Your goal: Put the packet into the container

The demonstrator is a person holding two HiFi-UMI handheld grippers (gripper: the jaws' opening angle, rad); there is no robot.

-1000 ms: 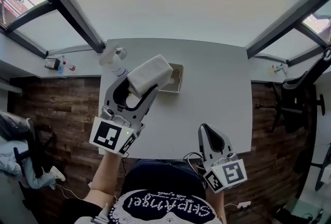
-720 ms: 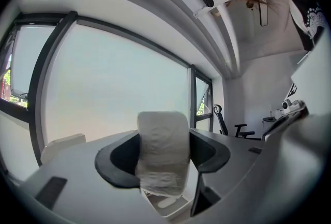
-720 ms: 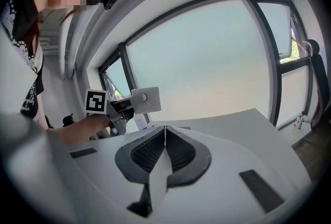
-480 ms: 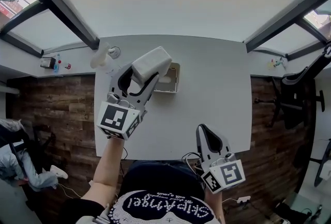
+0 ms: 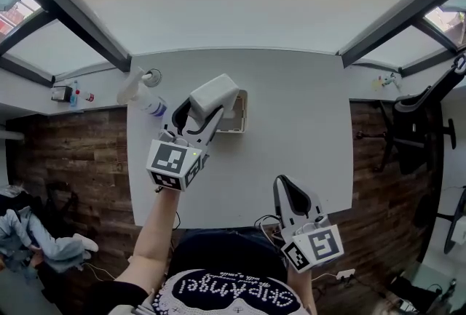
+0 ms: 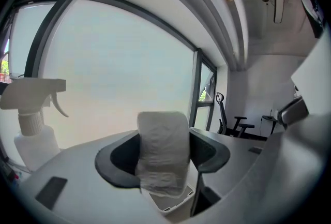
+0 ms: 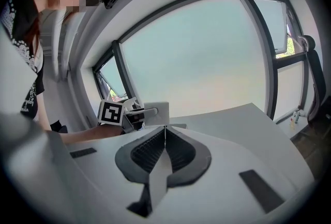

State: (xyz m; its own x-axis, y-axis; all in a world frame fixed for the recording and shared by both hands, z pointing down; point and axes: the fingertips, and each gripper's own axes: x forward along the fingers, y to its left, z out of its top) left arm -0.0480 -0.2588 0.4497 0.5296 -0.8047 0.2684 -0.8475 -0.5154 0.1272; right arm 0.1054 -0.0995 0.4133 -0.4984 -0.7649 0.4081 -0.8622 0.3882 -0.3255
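— Where's the packet [image 6: 161,153]?
— Clamped upright in the left gripper [image 5: 204,108], over the single container [image 6: 169,202]. Only the left gripper view shows that tub open beneath it.
— Anything nearby?
— One spray bottle [image 5: 143,92] at the left of the tabletop [image 5: 291,124]. The right gripper [image 7: 164,136] is closed on nothing, near the front edge.

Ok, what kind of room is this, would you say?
Probably an office or lab: a white table beside big windows, an office chair, and a spray bottle on the table.
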